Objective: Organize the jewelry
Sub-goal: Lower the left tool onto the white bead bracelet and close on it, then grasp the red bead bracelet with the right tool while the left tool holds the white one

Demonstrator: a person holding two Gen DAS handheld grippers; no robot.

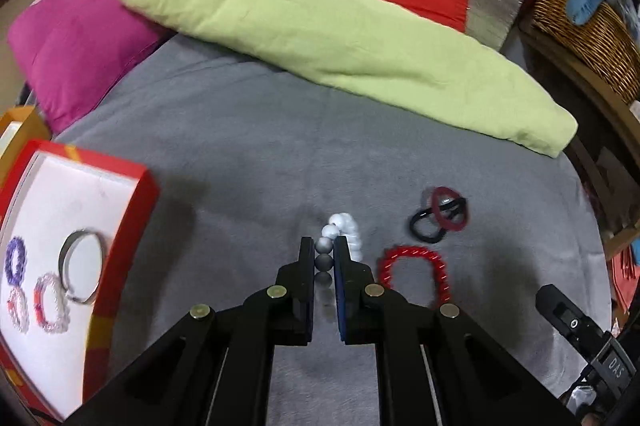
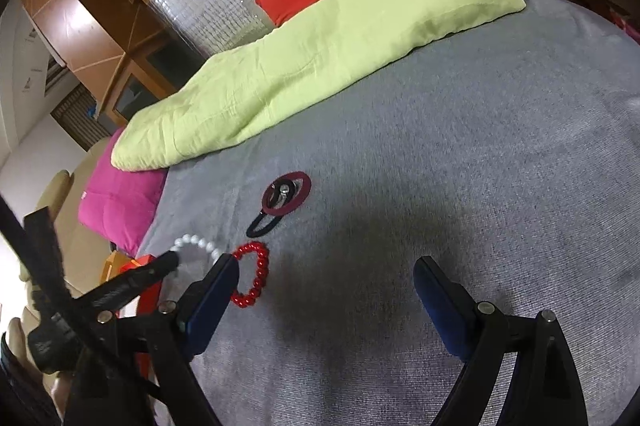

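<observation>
Your left tool is clamped on the white bead bracelet, just right of the red box. Pickup is in hand; next, carry it left over the box's rim. Beads look glossy, partly shadowed. Your right tool stands apart, empty.

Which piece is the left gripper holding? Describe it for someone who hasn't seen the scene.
On the grey blanket, right of the red tray, the left gripper is shut on a white bead bracelet. Its neighbours are a red bead bracelet and dark hair ties; it alone is white.
</observation>
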